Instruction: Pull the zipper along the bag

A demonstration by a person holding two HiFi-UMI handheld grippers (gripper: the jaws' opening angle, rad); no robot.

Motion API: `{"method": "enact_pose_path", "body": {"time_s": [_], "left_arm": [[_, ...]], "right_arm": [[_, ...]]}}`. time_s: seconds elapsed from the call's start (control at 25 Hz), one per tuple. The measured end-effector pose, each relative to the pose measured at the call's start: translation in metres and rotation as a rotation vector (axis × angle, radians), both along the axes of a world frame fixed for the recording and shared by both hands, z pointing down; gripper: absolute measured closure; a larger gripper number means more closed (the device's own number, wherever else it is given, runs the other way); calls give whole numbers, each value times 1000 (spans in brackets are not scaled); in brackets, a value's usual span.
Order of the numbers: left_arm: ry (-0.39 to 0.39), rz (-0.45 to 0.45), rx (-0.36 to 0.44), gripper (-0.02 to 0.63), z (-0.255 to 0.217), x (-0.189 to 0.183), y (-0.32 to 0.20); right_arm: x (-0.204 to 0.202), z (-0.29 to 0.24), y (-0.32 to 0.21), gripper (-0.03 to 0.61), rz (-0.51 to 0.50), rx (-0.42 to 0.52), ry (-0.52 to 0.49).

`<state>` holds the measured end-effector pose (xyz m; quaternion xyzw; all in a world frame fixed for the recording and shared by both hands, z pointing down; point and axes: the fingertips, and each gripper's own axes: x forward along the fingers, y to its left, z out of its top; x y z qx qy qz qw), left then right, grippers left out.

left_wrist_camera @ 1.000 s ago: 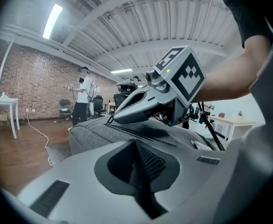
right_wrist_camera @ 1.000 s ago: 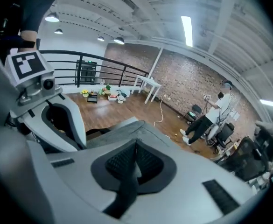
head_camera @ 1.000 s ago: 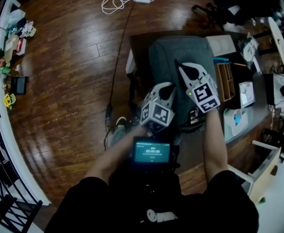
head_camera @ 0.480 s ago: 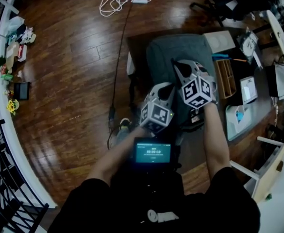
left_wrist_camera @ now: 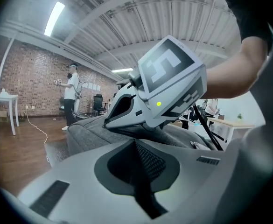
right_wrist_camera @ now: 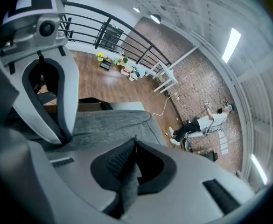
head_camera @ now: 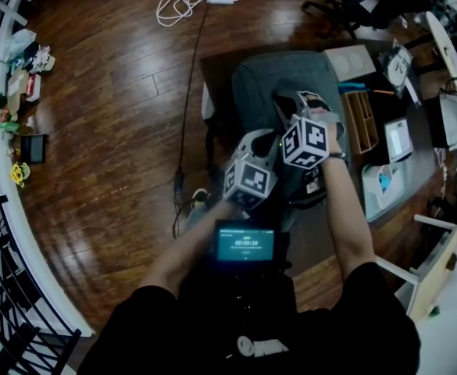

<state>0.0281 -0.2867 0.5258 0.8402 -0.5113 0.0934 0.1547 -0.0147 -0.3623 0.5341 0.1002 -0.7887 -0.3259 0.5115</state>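
1. As it lies on the counter (head_camera: 222, 73), the grey bag (head_camera: 290, 76) stretches toward 12 o'clock under both grippers.
2. The right gripper (right_wrist_camera: 135, 141), at 1 o'clock from the left, has just been closing its fingers, which pinch a grey strip (right_wrist_camera: 127, 188).
3. The left gripper (left_wrist_camera: 135, 143) has its fingers closed together.

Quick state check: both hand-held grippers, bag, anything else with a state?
left hand-held gripper: shut, nothing seen between jaws.
right hand-held gripper: shut on a thin grey strip; jaws just closed further.
bag: zipper hidden, open or closed unclear.
screen: lit, timer showing.
white cable: loosely coiled on floor.
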Motion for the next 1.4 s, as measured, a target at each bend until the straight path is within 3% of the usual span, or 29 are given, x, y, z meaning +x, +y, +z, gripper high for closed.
{"method": "enact_pose_path", "body": {"time_s": [0.24,0.6,0.8,0.96,1.4], "left_arm": [[32,-20,6,615,1,-1,-2],[-3,24,15,615,2,3,0],[-29,56,30,615,6,10,11],[-16,70,59,615,9,17,11],[-14,91,28,614,13,24,19]], "right_arm": [[0,-11,4,566,9,-14,-66],[20,-17,28,566,-24,-16,-69],[29,-17,42,566,-4,-71,-104],[36,-18,49,566,5,-77,-99],[71,-13,84,566,-5,-56,-54]]}}
